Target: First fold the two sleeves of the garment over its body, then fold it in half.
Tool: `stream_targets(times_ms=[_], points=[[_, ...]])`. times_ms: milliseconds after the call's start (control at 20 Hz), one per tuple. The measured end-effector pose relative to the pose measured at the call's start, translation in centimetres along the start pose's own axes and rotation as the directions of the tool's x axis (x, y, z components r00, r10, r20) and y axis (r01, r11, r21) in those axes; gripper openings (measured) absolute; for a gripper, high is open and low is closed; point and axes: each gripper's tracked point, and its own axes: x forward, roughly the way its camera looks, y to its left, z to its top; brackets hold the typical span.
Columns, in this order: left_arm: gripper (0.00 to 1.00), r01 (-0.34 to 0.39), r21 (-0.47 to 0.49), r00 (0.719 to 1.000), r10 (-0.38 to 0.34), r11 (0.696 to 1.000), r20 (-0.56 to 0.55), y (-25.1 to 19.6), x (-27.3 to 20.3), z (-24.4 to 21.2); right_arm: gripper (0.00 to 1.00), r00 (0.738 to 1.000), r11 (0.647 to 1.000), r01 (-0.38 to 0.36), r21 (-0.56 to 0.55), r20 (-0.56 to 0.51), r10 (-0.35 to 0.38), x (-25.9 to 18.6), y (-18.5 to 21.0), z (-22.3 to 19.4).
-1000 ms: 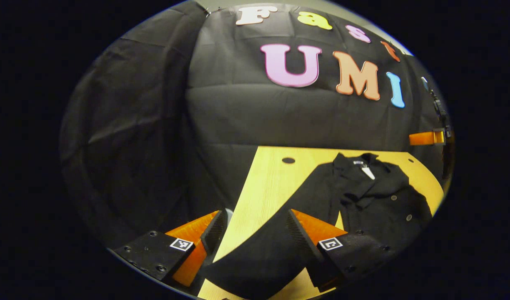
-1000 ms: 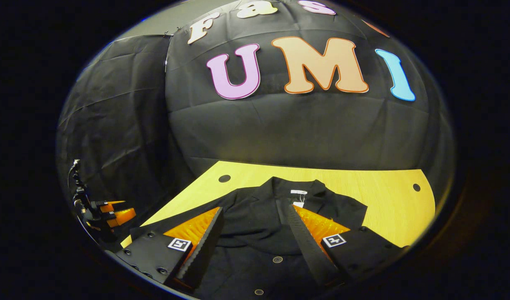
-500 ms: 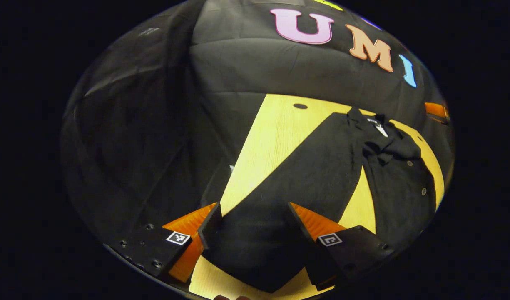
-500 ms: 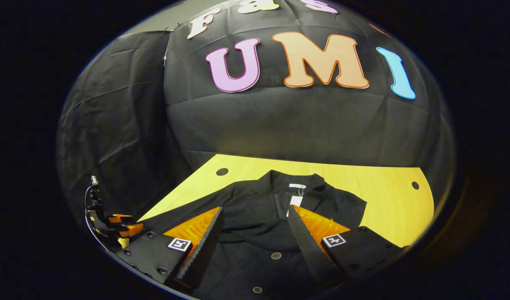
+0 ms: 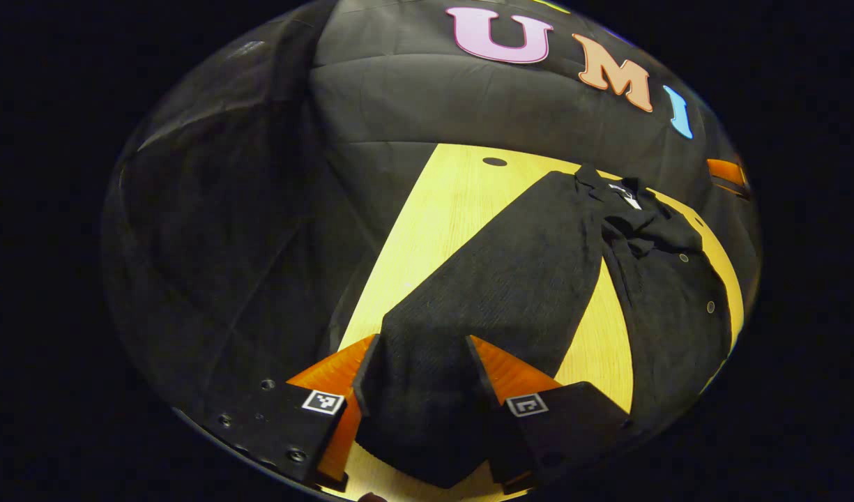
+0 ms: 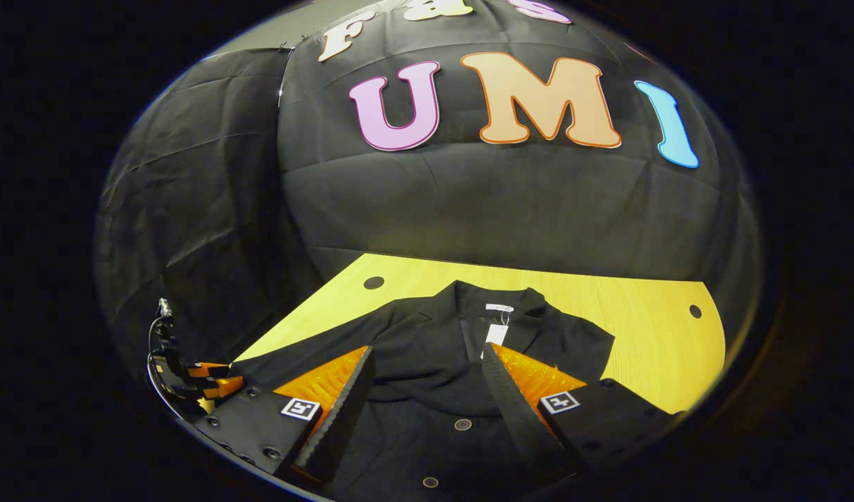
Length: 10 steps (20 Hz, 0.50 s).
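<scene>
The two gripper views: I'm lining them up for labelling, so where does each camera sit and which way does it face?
Left gripper view: rides the left gripper, low over the table, facing along the outstretched sleeve lying between its open fingers.
Right gripper view: rides the right gripper, above the garment, facing its collar and the back wall; its fingers are open.
Shared: garment, table, and the other gripper shows at each view's edge.

Dim, prob. overhead light; fisheye-warped edges
</scene>
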Motion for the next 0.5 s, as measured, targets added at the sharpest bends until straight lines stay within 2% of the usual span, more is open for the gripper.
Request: stream_targets(times_ms=[100,200,250,350,500], points=[[0.46,-0.003,-0.009,1.0,0.003,1.0,0.003,-0.2,0.1,0.0,0.95,1.0,1.0,0.003,0.0,-0.003,-0.003,-0.1,-0.1,-0.1],[0.32,-0.002,-0.015,1.0,0.002,1.0,-0.001,-0.5,0.0,0.0,0.99,1.0,1.0,0.004,0.002,-0.004,-0.004,-0.4,-0.3,-0.4],[0.3,0.005,-0.013,1.0,-0.005,1.0,0.004,-0.8,-0.1,0.0,0.99,1.0,1.0,0.004,0.004,-0.005,-0.004,-0.5,-0.3,-0.7],[0.02,-0.001,-0.02,1.0,0.001,1.0,0.013,-0.7,0.2,0.4,0.99,1.0,1.0,0.001,0.007,-0.008,-0.001,-0.8,-0.3,-0.8],[0.0,0.005,0.001,1.0,-0.005,1.0,-0.024,-1.3,0.1,0.4,0.98,1.0,1.0,-0.008,0.006,0.002,0.008,-1.3,-0.1,-0.7]])
